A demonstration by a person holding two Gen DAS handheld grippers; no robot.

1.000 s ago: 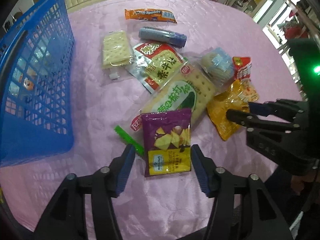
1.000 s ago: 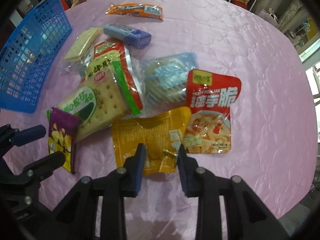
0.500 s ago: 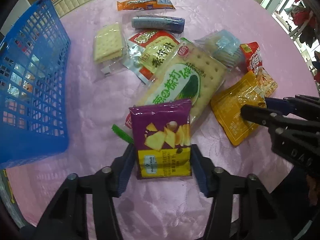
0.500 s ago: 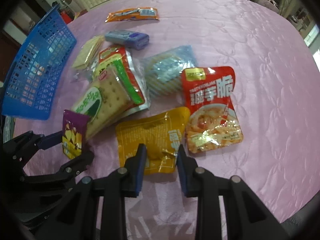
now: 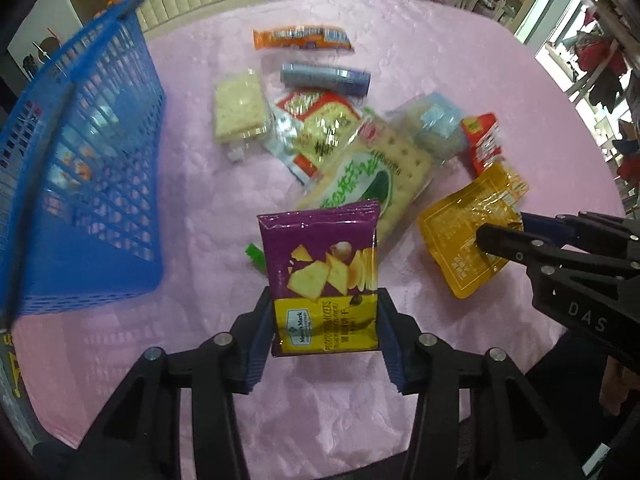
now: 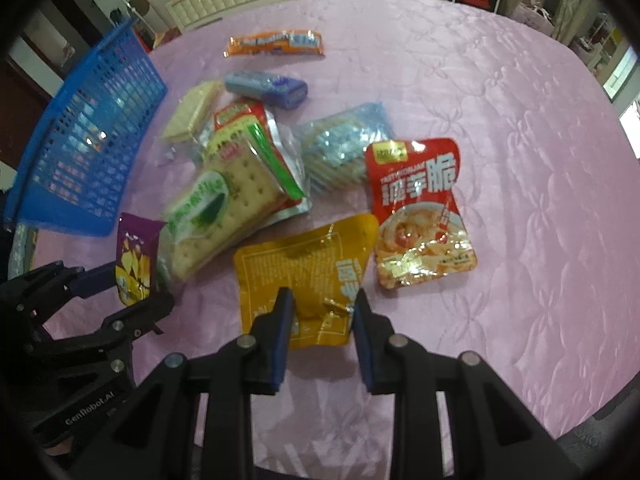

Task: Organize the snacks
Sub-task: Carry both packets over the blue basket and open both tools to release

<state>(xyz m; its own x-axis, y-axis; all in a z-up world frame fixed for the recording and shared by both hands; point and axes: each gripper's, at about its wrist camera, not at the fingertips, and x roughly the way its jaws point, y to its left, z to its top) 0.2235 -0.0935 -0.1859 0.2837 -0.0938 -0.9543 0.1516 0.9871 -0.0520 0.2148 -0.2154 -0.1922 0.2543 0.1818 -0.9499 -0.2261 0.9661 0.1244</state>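
The left gripper (image 5: 326, 334) pinches the lower part of the purple chip packet (image 5: 320, 264), both blue pads pressed against the packet's side edges, and the packet stands up off the pink tablecloth (image 5: 420, 60), sitting at bottom centre of the left wrist view. The right gripper (image 6: 322, 322) pinches the near edge of the yellow pouch (image 6: 304, 264), which looks partly raised at lower centre of the right wrist view, its far end close to the cloth.

The step in hand looks like carrying both packets to the blue basket (image 5: 80, 168), which fills the left side of the left wrist view and the upper left of the right wrist view. To do it well, raise each packet above the basket's mesh wall before crossing it, since the soft bags hang below the pads and could catch the rim. Grip firmly but not hard: the chip packet is air-filled and its contents are likely brittle. Take the left packet in first, as it is nearer the basket; bring the right one around the cracker pack (image 6: 224, 204) and the red noodle snack bag (image 6: 420, 208) so the dangling pouch does not drag them. Let go low inside the basket.

The orange stick pack (image 5: 302, 38), the grey-blue tube pack (image 5: 324, 78), the clear-wrapped crackers (image 5: 238, 106) and the pale blue pack (image 6: 344, 144) lie on the cloth awaiting their turn.
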